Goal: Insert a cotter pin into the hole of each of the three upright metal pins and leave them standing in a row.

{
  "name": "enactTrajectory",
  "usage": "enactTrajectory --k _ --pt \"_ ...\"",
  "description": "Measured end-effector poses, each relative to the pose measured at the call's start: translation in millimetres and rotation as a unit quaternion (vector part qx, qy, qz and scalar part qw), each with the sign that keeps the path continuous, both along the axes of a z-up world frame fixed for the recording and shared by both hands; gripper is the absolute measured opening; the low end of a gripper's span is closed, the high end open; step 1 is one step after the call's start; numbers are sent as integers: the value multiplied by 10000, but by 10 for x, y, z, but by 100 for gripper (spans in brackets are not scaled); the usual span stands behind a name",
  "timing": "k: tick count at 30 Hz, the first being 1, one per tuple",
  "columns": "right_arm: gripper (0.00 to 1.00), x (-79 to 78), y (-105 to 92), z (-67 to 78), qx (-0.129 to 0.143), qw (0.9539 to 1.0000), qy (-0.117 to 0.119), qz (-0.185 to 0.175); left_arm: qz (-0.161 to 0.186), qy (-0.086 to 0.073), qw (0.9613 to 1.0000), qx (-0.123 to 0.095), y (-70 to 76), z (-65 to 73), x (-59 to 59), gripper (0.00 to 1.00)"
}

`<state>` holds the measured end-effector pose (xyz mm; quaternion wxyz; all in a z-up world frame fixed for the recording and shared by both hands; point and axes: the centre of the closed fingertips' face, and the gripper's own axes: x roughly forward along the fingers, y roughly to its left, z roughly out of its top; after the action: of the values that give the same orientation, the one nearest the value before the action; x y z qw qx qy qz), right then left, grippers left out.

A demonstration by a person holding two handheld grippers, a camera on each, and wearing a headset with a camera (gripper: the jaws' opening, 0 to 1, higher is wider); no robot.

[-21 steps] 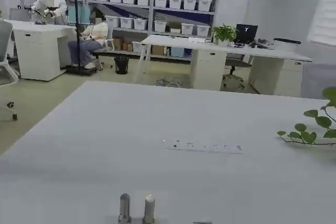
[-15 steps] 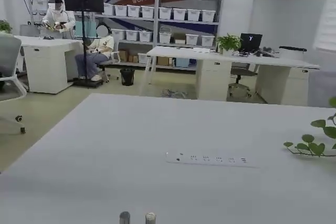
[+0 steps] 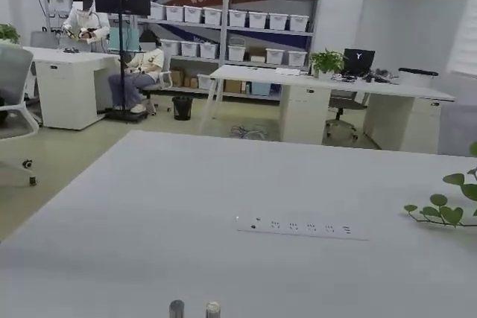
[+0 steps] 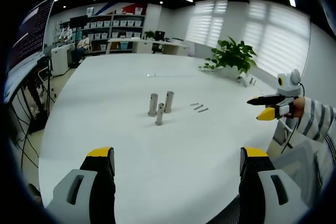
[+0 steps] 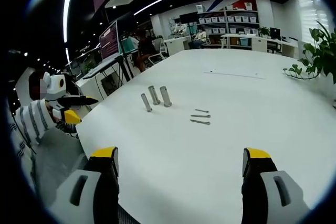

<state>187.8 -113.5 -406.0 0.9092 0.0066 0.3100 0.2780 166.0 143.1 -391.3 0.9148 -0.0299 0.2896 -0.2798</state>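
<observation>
The three metal pins [image 4: 153, 105] stand upright in a tight cluster on the tabletop [image 4: 105, 135], about midway between its left and right edges and closer to the near edge. Two stand side by side, and the third is just beside them on the near side. Three cotter pins [image 4: 199, 107] lie flat to the right of the cluster, near it but apart. A power strip [image 3: 302, 227] lies farther back, between the cluster and the far edge. A plant [image 4: 233, 56] sits at the right edge, behind the cotter pins. The left claw [image 4: 177, 153] hangs off the near left corner, the right claw [image 5: 178, 156] off the near right corner. Shelves [image 3: 231, 13] stand well beyond the far edge.
</observation>
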Motion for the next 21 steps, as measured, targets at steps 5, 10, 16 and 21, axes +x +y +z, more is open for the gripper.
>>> enactTrajectory --k 5,10,16,21 --pt "97 27 -21 26 -49 10000 -10 -41 8 25 9999 -120 -2 -20 1 99" --pt "96 52 -35 31 -101 9999 12 -82 15 49 9999 -156 5 -41 2 99" --pt "96 70 -47 38 -160 9998 27 -121 2 44 9998 -212 18 -36 9 96" --pt "96 68 -37 45 -166 9998 25 -107 93 42 9997 -238 47 -24 23 97"
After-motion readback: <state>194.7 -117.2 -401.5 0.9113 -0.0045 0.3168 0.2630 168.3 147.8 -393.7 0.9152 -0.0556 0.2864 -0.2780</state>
